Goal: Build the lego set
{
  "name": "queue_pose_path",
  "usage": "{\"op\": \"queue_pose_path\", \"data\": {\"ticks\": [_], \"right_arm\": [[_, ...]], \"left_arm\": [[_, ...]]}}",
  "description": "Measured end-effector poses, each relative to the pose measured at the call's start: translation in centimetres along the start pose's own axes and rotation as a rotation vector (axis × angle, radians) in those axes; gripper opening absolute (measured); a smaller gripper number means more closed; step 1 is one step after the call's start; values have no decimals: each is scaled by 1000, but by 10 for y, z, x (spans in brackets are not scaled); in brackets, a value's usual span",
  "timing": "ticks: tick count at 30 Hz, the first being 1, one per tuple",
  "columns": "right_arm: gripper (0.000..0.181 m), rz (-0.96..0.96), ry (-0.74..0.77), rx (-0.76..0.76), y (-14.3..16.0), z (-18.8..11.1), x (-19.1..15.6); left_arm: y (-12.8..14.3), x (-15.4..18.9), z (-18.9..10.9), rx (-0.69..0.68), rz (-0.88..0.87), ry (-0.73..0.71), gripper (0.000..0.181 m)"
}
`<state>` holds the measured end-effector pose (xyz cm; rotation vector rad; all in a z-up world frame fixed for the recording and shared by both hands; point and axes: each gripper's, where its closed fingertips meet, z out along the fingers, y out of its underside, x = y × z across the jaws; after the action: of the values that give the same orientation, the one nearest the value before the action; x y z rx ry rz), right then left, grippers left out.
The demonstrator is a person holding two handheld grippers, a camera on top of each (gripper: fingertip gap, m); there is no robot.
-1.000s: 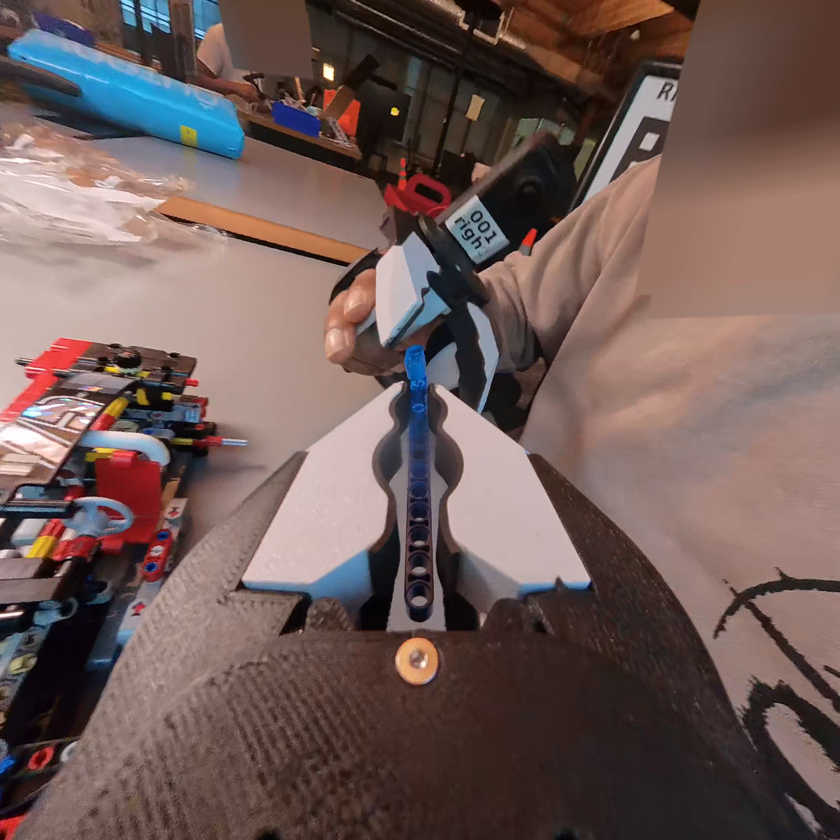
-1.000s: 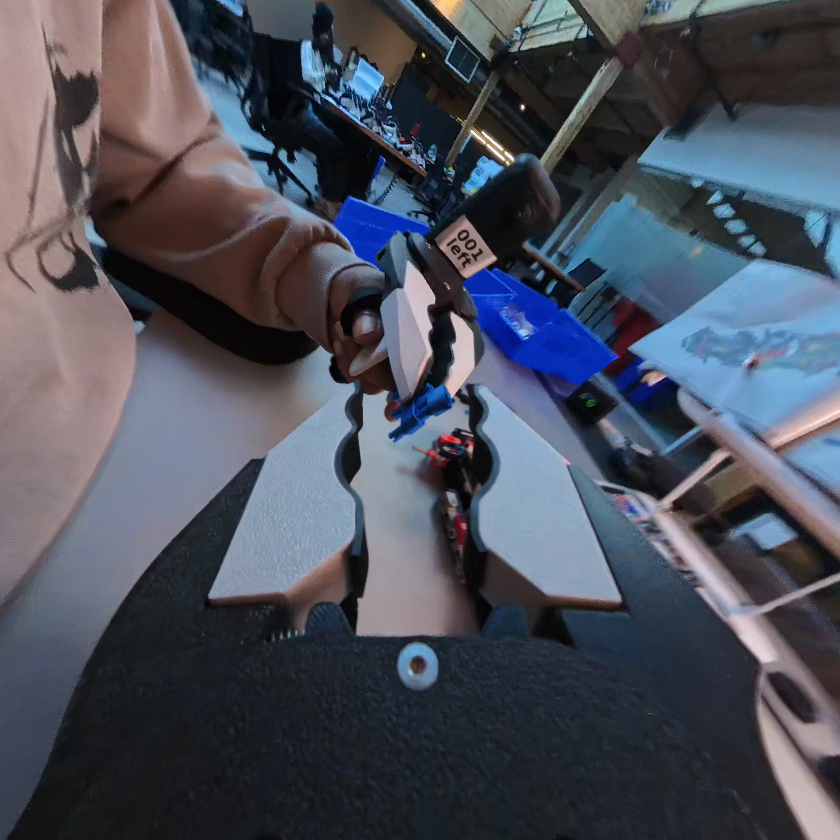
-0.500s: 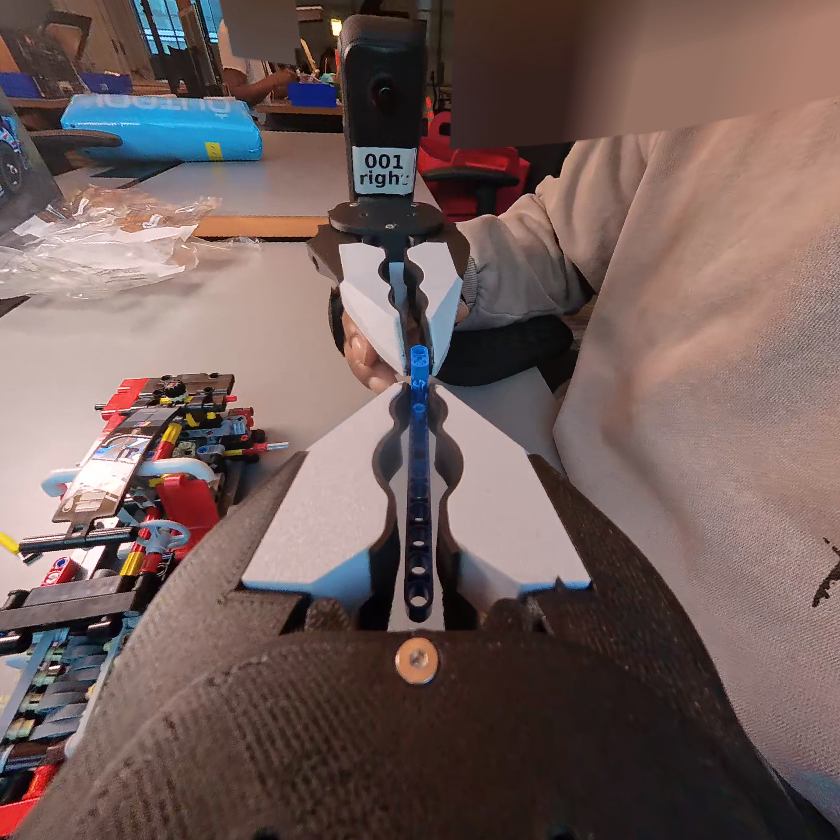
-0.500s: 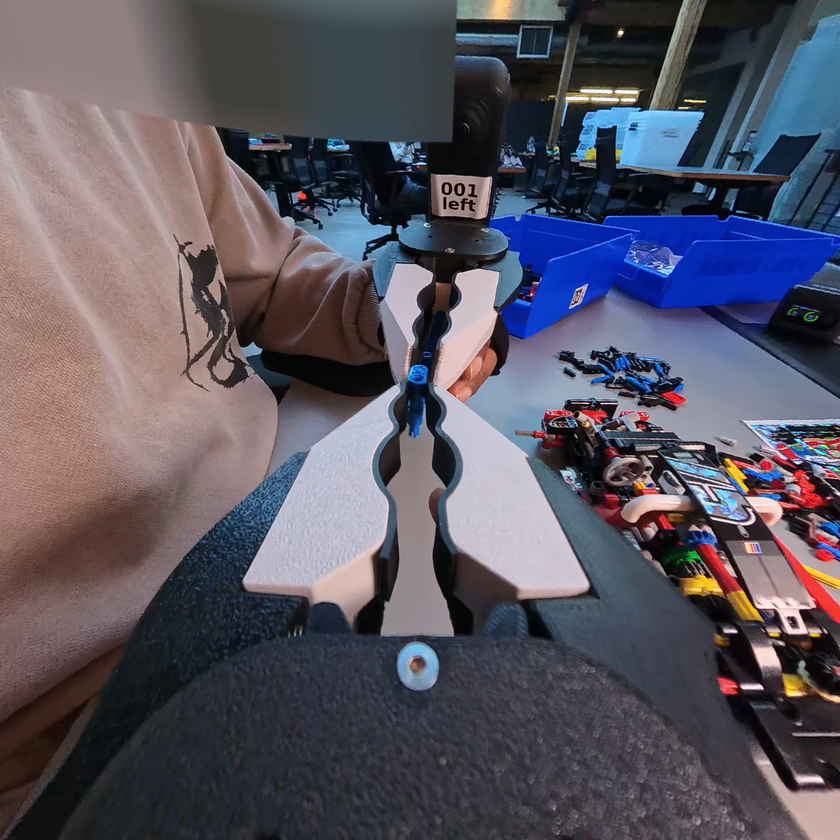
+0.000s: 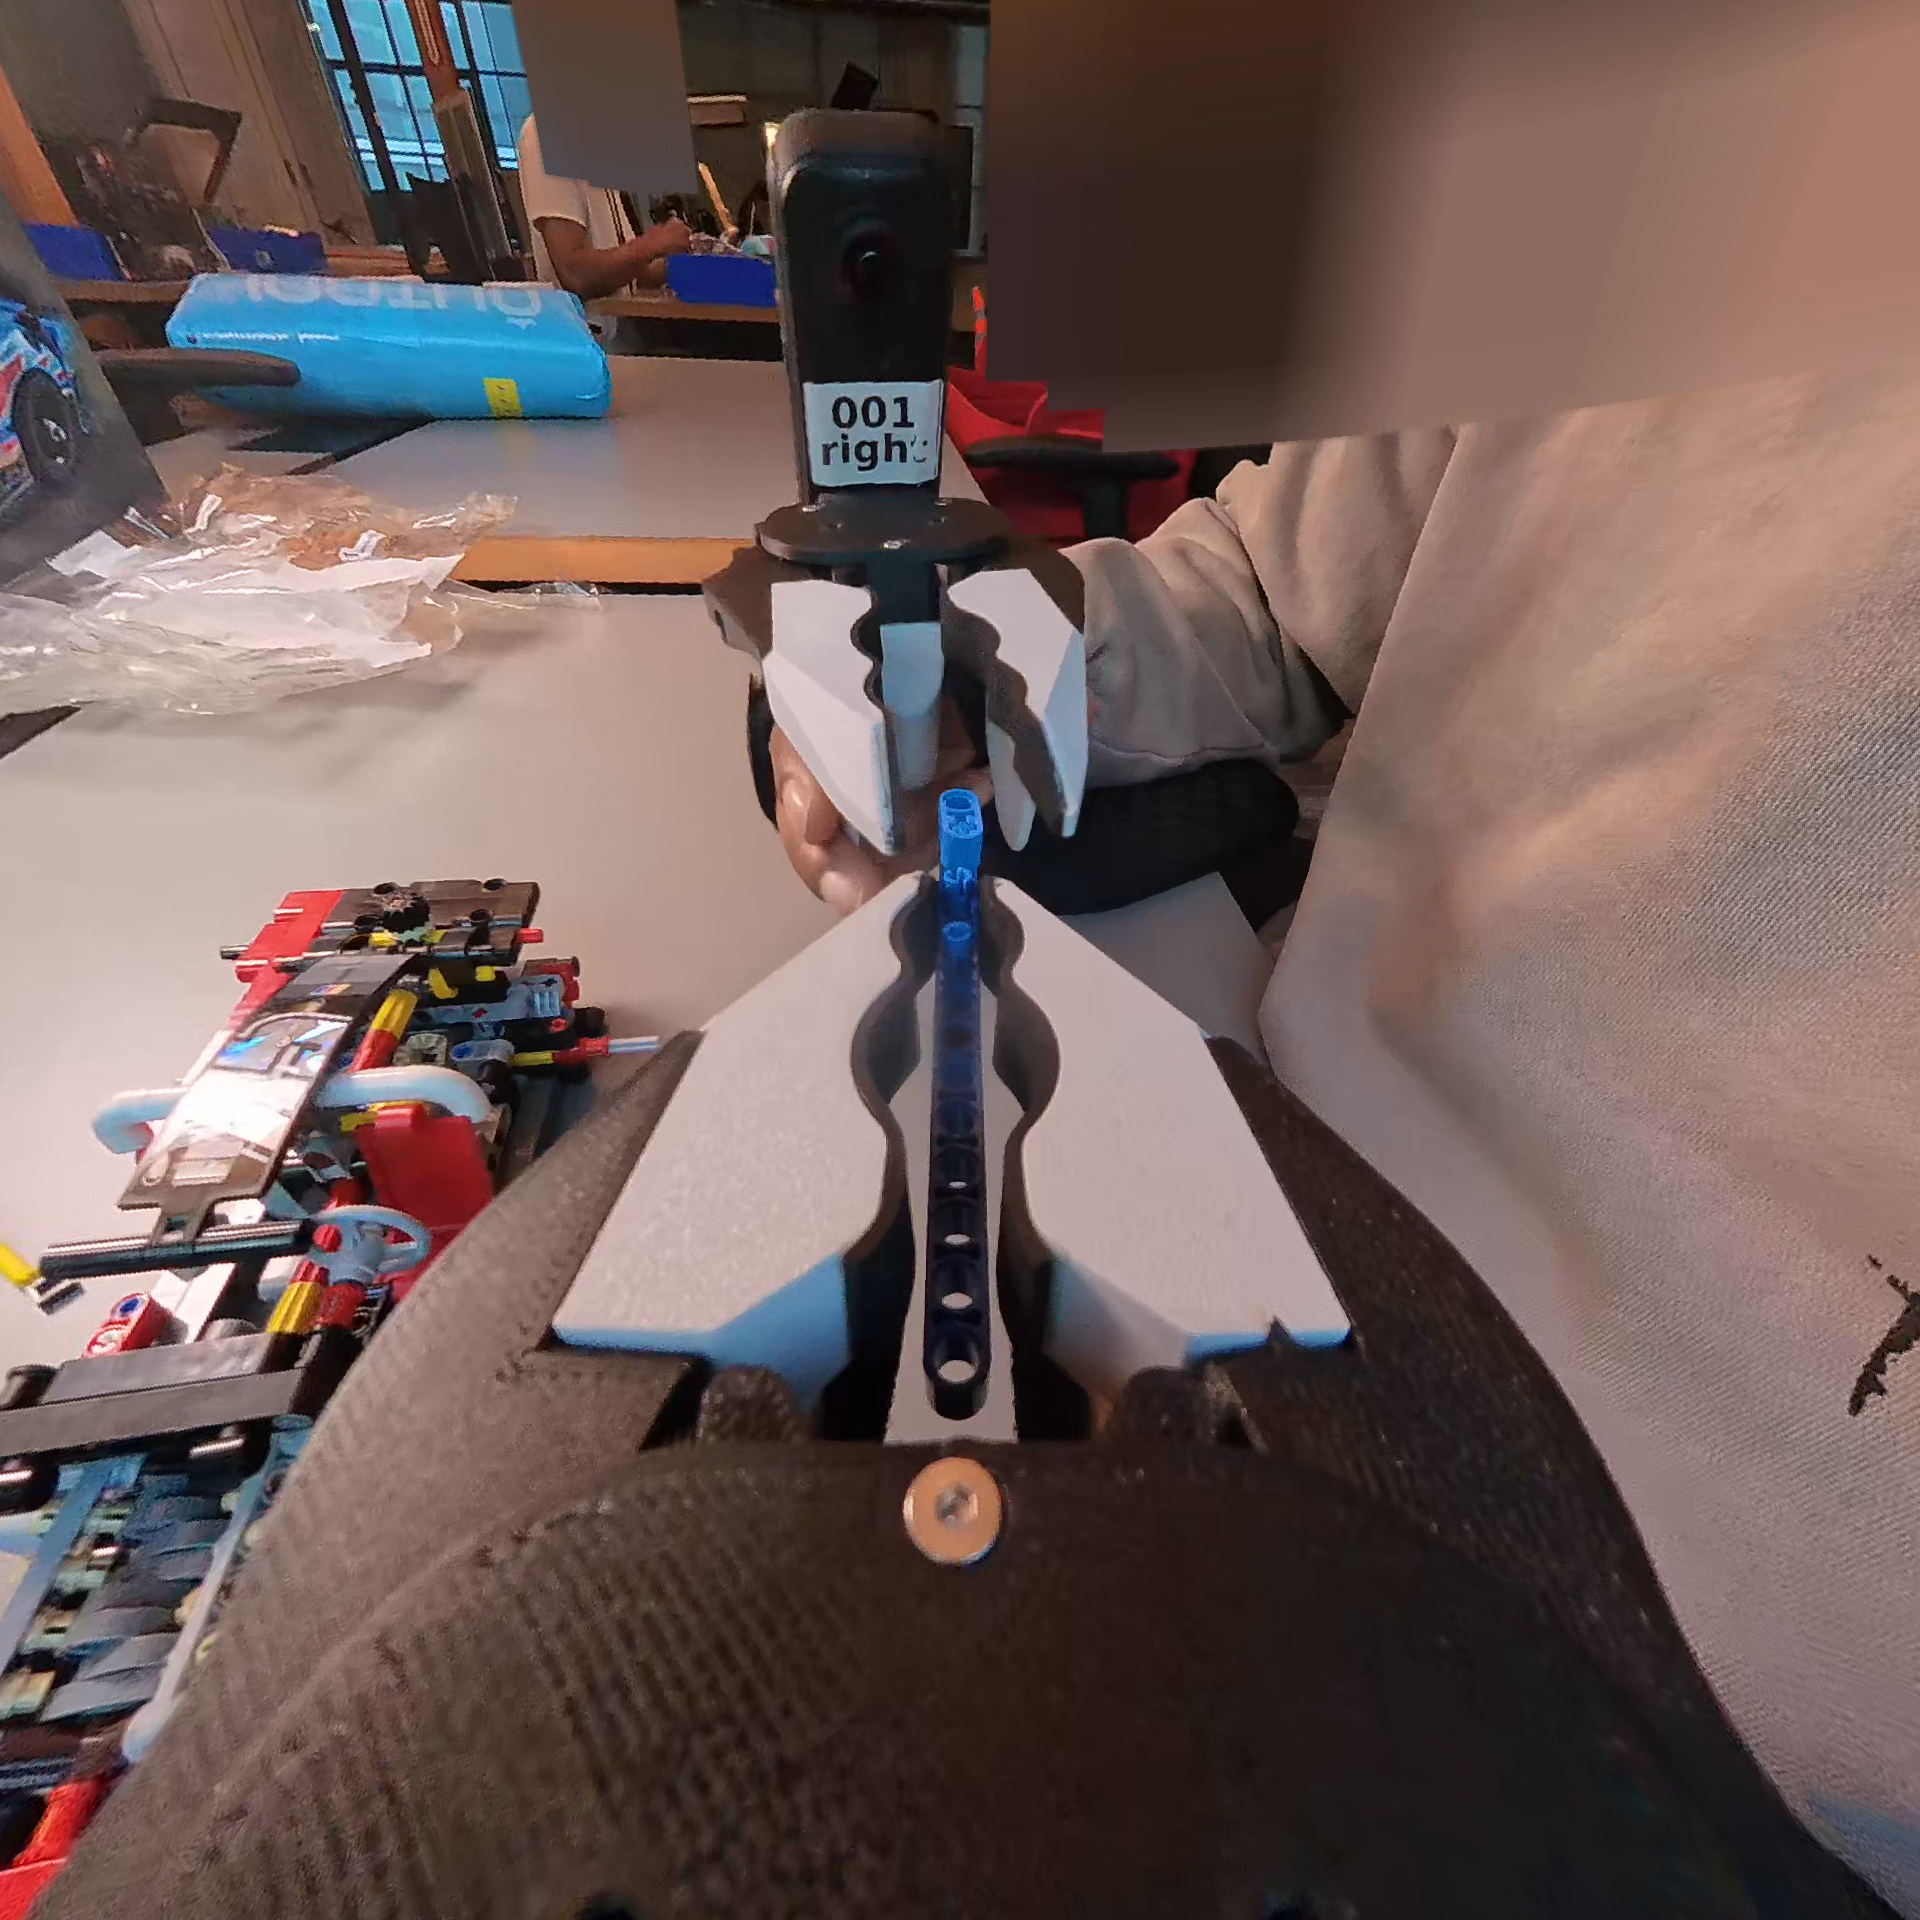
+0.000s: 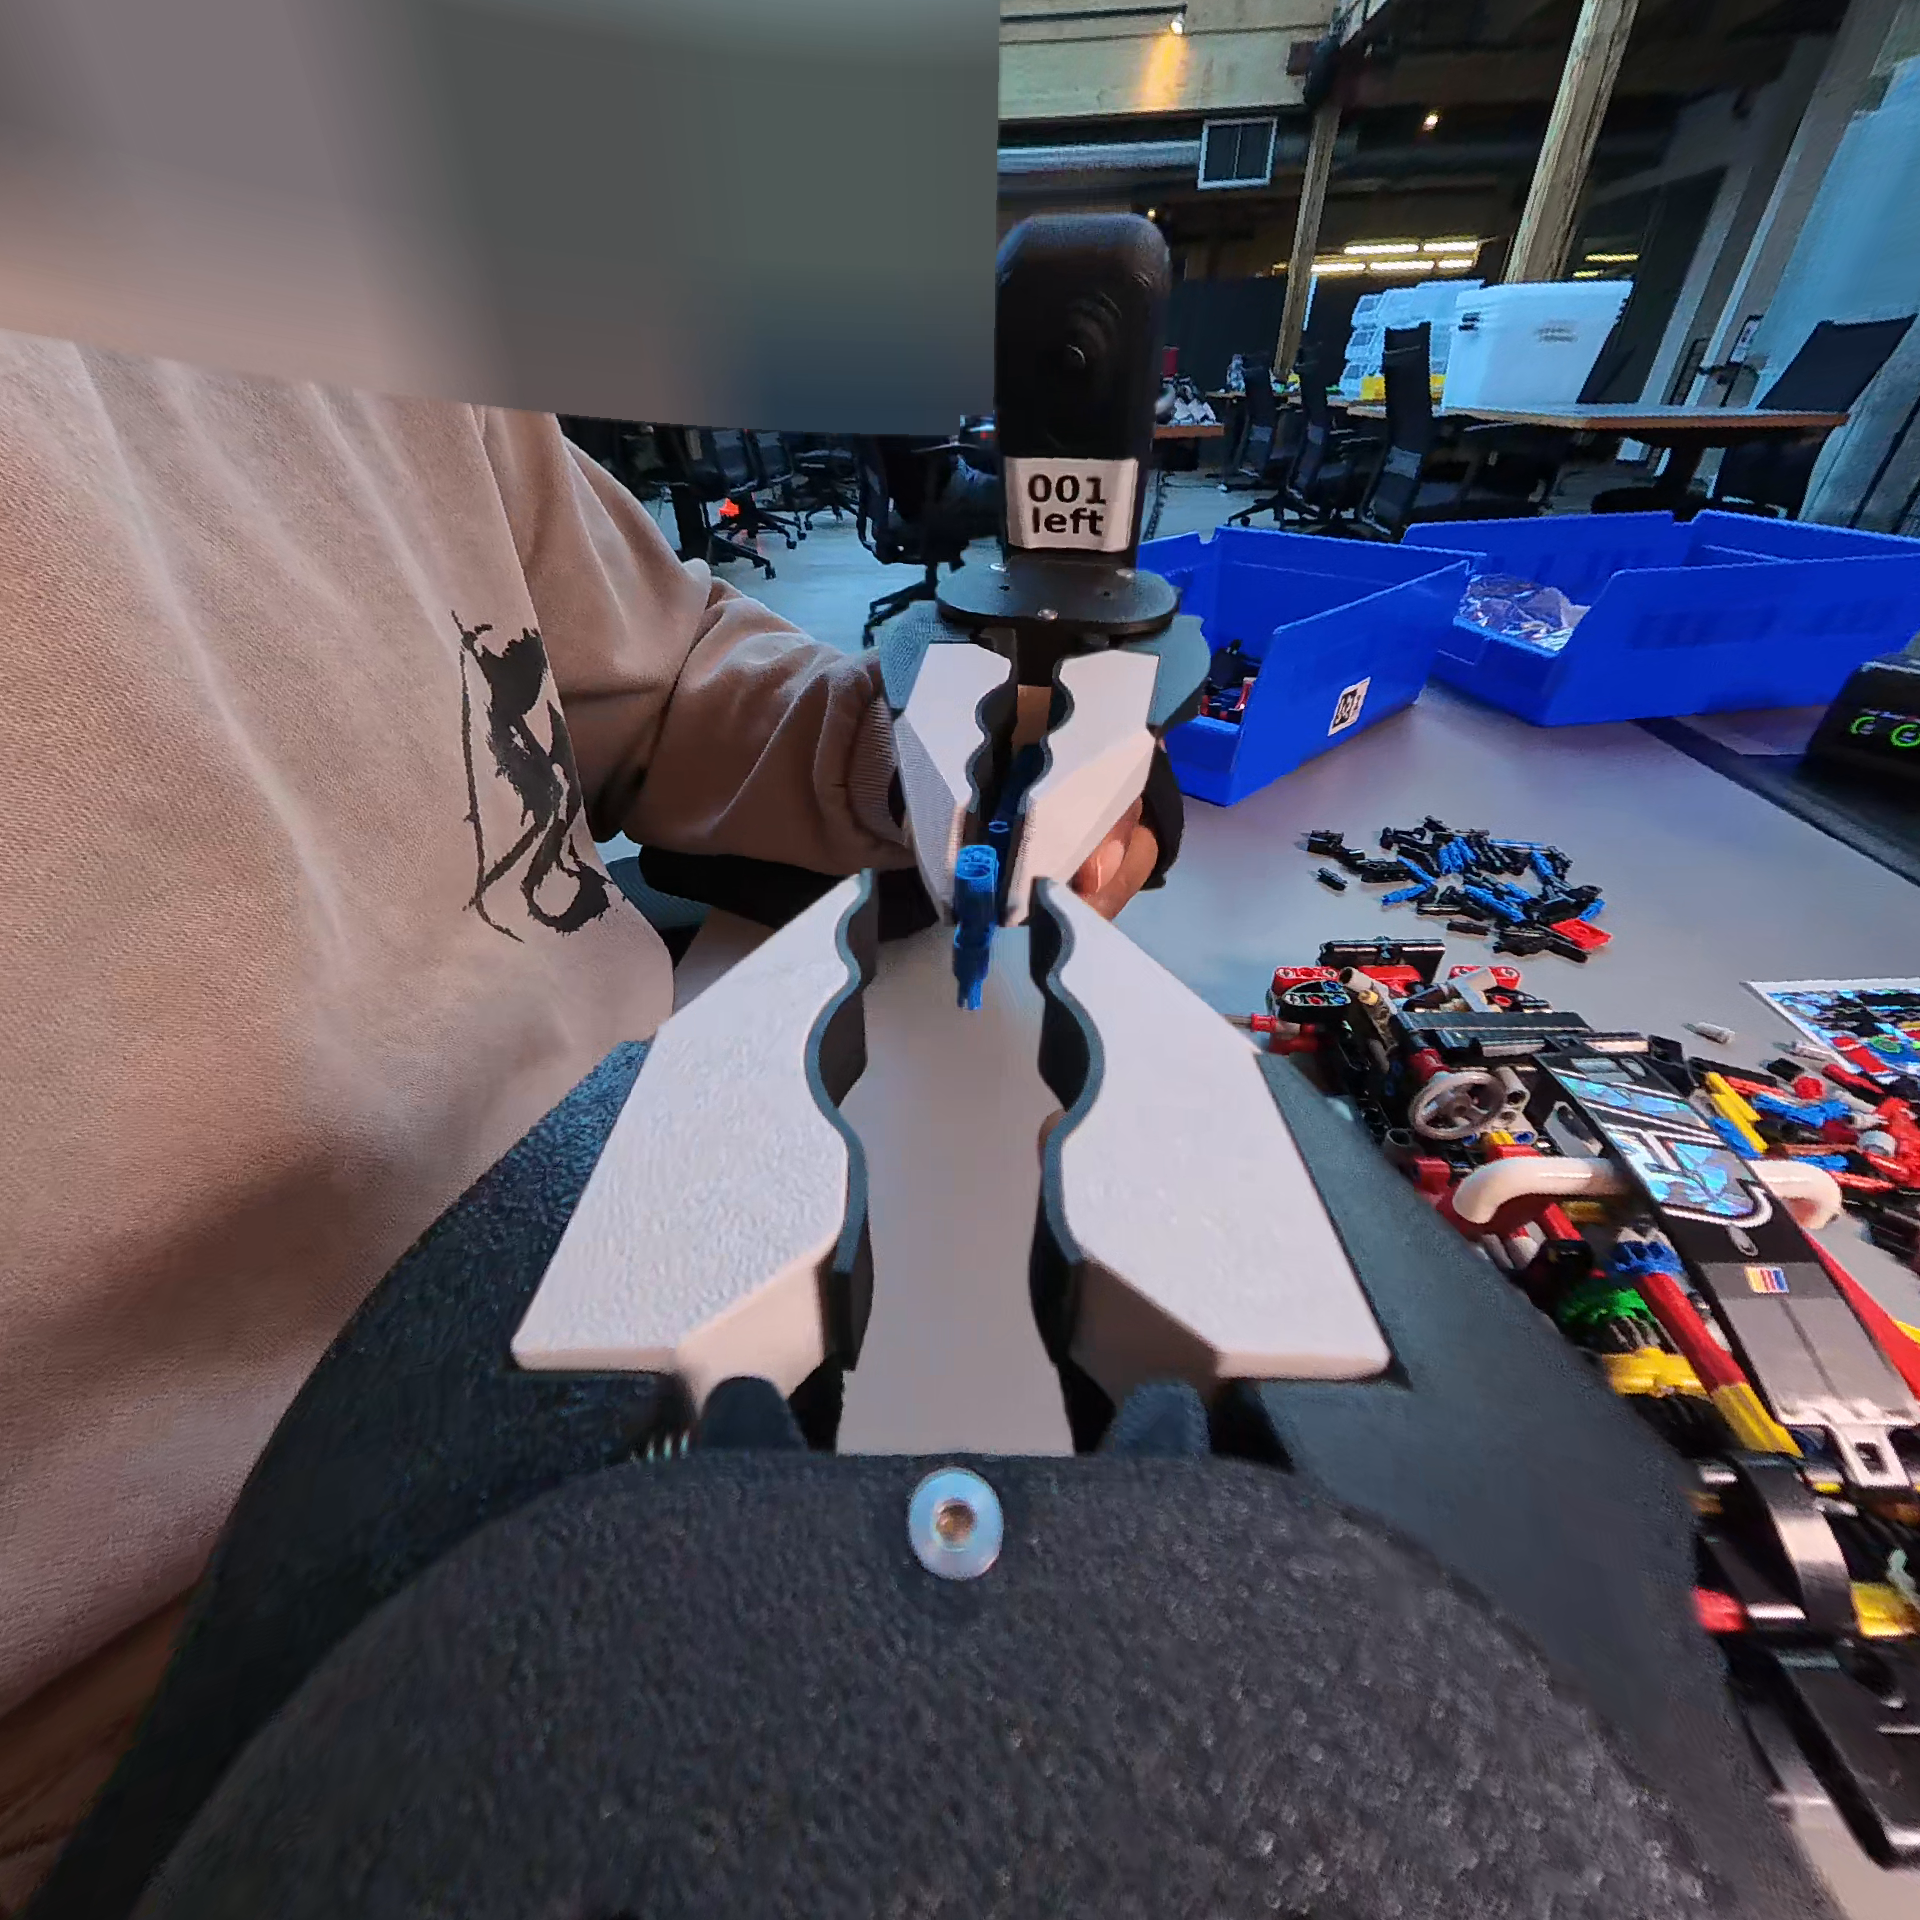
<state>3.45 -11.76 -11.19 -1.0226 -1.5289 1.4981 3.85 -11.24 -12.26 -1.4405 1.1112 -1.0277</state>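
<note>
My left gripper (image 5: 958, 888) is shut on a long dark blue holed beam (image 5: 958, 1143) that lies along its jaws. A lighter blue connector (image 5: 958, 826) sticks out past the fingertips. My right gripper (image 6: 956, 914) faces it tip to tip and is open, its fingertips on either side of the blue connector (image 6: 971, 914) without gripping it. The right gripper also shows in the left wrist view (image 5: 961, 821), and the left gripper in the right wrist view (image 6: 977, 894). The partly built lego car (image 5: 312, 1091) lies on the grey table (image 5: 468, 779) beside both grippers.
The car also shows at the right of the right wrist view (image 6: 1610, 1143). A pile of small black and blue parts (image 6: 1455, 873), a printed sheet (image 6: 1849, 1029) and blue bins (image 6: 1330, 644) are behind it. Clear plastic bags (image 5: 229, 603) and a blue package (image 5: 384, 343) lie farther off. The person's torso is close by. Both grippers' tips are close together, under 4 cm apart.
Both grippers have swung from tilted to level and now face each other. The right gripper's jaws were narrow around the blue connector half a second ago and now stand wider.
</note>
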Motion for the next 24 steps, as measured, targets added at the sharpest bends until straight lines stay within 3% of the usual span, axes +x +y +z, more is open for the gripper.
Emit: {"op": "queue_pose_path", "data": {"ticks": [2, 6, 10, 17, 24], "right_arm": [[39, -54, 26, -11, -2, -1, 2], [54, -377, 133, -169, 8, 1, 7], [57, -572, 176, -269, 16, 9, 9], [34, -623, 236, -275, 19, 11, 15], [30, -580, 279, -228, 11, 10, 18]], "left_arm": [[2, -2, 0, 6, -73, 16, 5], [8, -5, 4, 26, -357, 114, 5], [8, -9, 6, 73, -558, 174, 5], [0, -5, 7, 146, -662, 230, 4], [-9, -8, 3, 263, -824, 308, 3]]}}
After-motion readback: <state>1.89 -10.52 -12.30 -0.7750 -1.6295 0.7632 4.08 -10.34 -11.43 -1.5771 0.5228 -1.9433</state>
